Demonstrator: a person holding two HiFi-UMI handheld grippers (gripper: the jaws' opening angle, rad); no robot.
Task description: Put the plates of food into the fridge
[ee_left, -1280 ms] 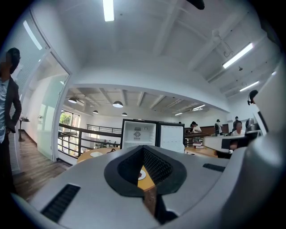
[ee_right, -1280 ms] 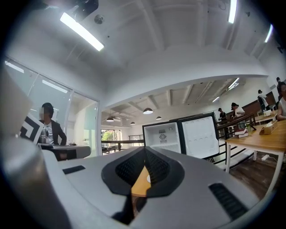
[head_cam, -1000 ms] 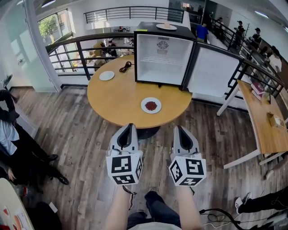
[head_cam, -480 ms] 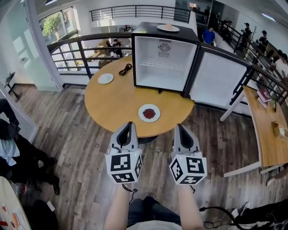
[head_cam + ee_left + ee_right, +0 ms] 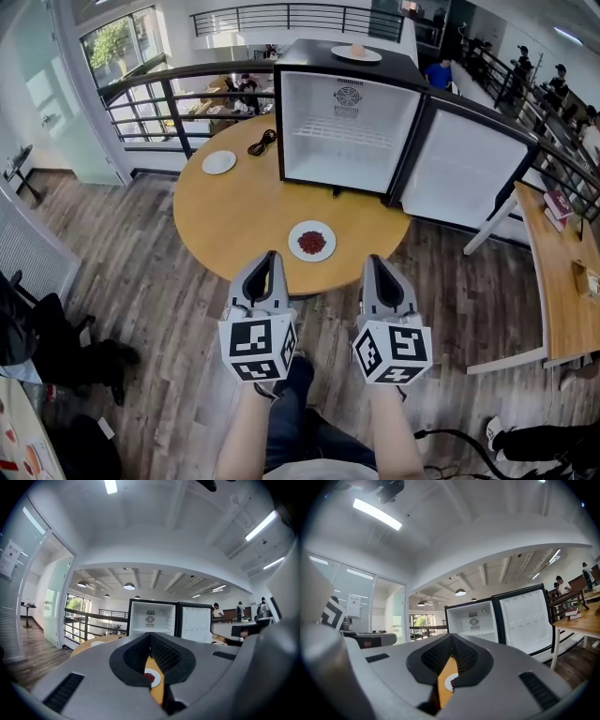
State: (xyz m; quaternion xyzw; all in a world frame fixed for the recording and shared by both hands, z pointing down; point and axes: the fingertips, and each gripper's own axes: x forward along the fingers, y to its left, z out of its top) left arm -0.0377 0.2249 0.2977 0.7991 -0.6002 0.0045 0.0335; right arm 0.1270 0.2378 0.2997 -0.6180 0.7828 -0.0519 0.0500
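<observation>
Well, from the head view both tools hang low in the frame, short of the round table (image 5: 234, 220): the left gripper (image 5: 270, 267) and the right gripper (image 5: 374, 270) each have their jaws pressed together and carry nothing. The plate of red food (image 5: 312, 241) sits at frame centre, near the table's close edge. Above it stands the fridge (image 5: 345, 117), its door (image 5: 459, 169) swung out to the right and its inside bare. A second plate (image 5: 356, 53) rests on the fridge top at the upper edge, and a small white plate (image 5: 218, 162) lies at the table's upper left.

In the left gripper view the closed jaws meet at centre, and the plate of red food (image 5: 151, 678) peeks through the slit beneath them, with the fridge (image 5: 151, 618) beyond.

The right gripper view shows the same closed pair, a sliver of that plate (image 5: 450, 682) low at centre, and the fridge (image 5: 472, 619) behind.

I judge the step to be the approach. To do it well, part the jaws before arriving, pinch the plate's rim (not the food), keep it level, and mind the fridge's lower lip.
</observation>
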